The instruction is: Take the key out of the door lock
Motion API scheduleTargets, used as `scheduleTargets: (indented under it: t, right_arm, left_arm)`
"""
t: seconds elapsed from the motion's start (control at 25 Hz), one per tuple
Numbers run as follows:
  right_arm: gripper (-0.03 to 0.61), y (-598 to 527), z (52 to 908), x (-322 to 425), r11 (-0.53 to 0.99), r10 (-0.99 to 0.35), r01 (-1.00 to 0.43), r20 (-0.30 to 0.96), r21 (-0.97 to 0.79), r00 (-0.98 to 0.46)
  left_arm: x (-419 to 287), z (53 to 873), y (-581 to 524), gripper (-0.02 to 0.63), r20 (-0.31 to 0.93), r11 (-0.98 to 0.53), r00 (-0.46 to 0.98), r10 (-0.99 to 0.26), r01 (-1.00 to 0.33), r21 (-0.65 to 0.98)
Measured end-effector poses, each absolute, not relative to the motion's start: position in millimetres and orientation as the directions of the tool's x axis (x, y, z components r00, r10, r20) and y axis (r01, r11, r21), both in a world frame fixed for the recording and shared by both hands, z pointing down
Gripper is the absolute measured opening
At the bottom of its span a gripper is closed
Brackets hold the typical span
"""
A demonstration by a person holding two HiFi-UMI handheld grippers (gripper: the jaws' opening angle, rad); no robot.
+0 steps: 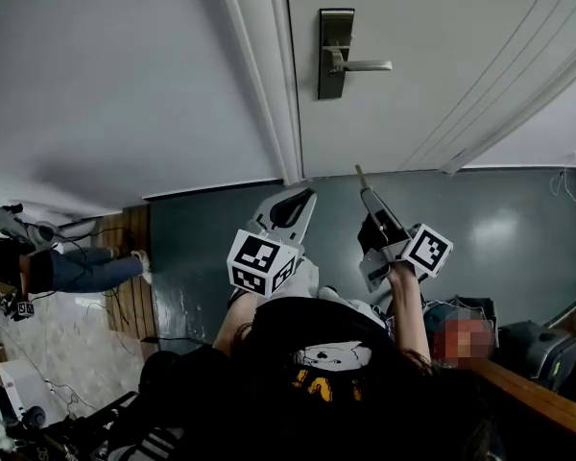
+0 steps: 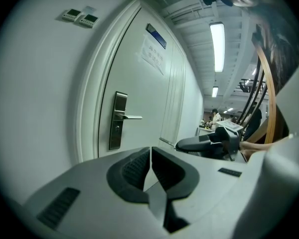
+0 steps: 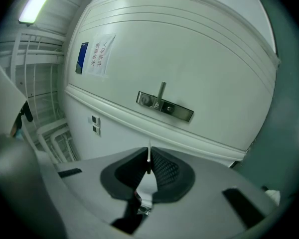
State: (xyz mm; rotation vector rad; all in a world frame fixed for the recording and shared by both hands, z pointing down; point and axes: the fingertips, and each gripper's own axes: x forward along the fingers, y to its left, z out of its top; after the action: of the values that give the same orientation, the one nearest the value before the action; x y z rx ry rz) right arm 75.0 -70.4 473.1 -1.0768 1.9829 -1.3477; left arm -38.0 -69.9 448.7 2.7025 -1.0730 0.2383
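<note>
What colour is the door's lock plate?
The lock plate is silver-grey metal, clearest in the left gripper view.

A lock plate (image 1: 335, 54) with a lever handle is carried by the white door (image 1: 442, 104). A thin white cable (image 1: 563, 182) is seen lying on the grey-blue floor (image 1: 518, 238).

A: Any txt legible?
B: No. Notice (image 3: 100, 54) + blue plate (image 3: 82, 58) on door (image 3: 199, 49): print too small, blurred. Yellow shirt print (image 1: 319, 382): partly hidden, can't read.
</note>
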Motion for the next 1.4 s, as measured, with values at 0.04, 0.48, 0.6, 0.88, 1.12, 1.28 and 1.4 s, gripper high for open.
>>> scheduleTargets:
  t: [0.04, 0.48, 0.6, 0.88, 1.12, 1.28, 1.4]
  right_arm:
    - [0.021, -70.5, 476.4, 75.4, 0.195, -0.827, -0.330, 0.025, -0.924, -0.561]
    - [0.021, -10.4, 474.2, 68.3, 0.247, -0.795, -0.341, 0.011, -0.907, -0.607]
    - [0.021, 1.6, 476.1, 68.3, 0.250, -0.791, -0.328, 0.003, -0.911, -0.612]
    - [0.021, 22.9, 474.6, 68.4, 0.274, -0.786, -0.341, -0.005, -0.899, -0.618]
    - [0.021, 23.6, 470.4, 65.6, 0.291, -0.782, -0.363, -0.002, -0.885, -0.623]
    - [0.021, 29.9, 468.4, 64.0, 0.296, -0.779, -0.364, -0.003, -0.883, -0.627]
    - [0.021, 34.4, 468.7, 62.4, 0.297, -0.776, -0.373, 0.005, -0.879, -0.630]
  left_arm:
    - [-37.1, 451.6, -69.4, 0.017, 0.232, -0.705, 0.717, -0.657, -0.693, 0.149]
    - [-33.2, 447.5, -2.9, 0.017, 0.228, -0.694, 0.702, -0.675, -0.709, 0.126]
    - [-31.2, 450.2, 9.7, 0.017, 0.229, -0.694, 0.701, -0.675, -0.709, 0.124]
    - [-29.2, 449.0, 30.3, 0.017, 0.217, -0.700, 0.706, -0.674, -0.705, 0.117]
    - [-29.0, 446.4, 31.2, 0.017, 0.202, -0.705, 0.711, -0.674, -0.700, 0.115]
    - [-28.8, 444.8, 38.4, 0.017, 0.197, -0.706, 0.713, -0.673, -0.698, 0.115]
    - [-30.7, 444.1, 42.6, 0.017, 0.195, -0.705, 0.712, -0.675, -0.700, 0.114]
